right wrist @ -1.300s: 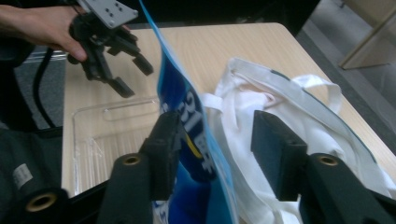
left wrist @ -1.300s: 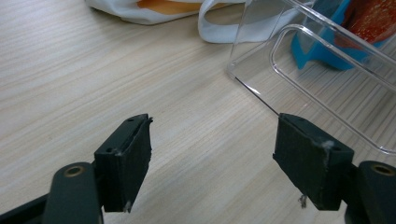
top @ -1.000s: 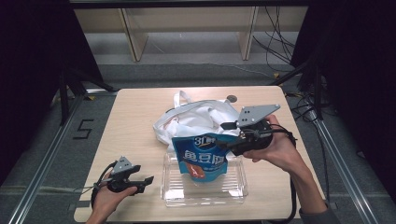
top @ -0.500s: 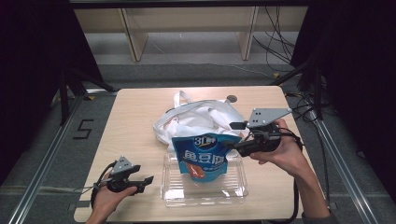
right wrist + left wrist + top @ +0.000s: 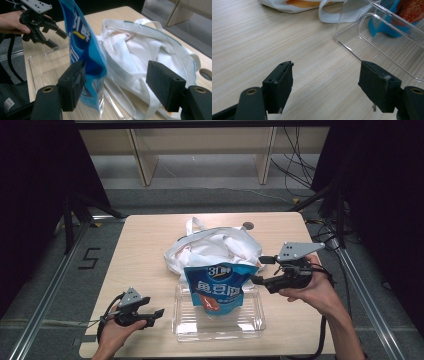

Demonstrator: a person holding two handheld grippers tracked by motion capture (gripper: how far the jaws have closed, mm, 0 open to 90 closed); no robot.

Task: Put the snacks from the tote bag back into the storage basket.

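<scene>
A blue snack pouch (image 5: 219, 288) stands upright in a clear plastic tray (image 5: 250, 327) at the table's front middle. Behind it lies a crumpled white tote bag (image 5: 215, 245). My right gripper (image 5: 260, 269) is just right of the pouch; its jaws have just been opening and stand wide. In the right gripper view the pouch (image 5: 82, 45) has its edge by the left jaw of my right gripper (image 5: 116, 80), and neither pad presses on it. My left gripper (image 5: 157, 316) rests open at the front left. In the left gripper view it (image 5: 327, 82) holds nothing, with the tray (image 5: 387, 37) just beyond.
The tote bag (image 5: 150, 47) spreads behind the tray toward the table's far side. A round hole (image 5: 248, 226) is in the tabletop at the back right. Bare wood lies left of the tray (image 5: 262, 37). My left gripper (image 5: 56, 37) shows across the tray.
My right gripper has let go of the pouch's top and drawn away to the right and a little down. The pouch stays upright in the tray. The left gripper has not moved.
</scene>
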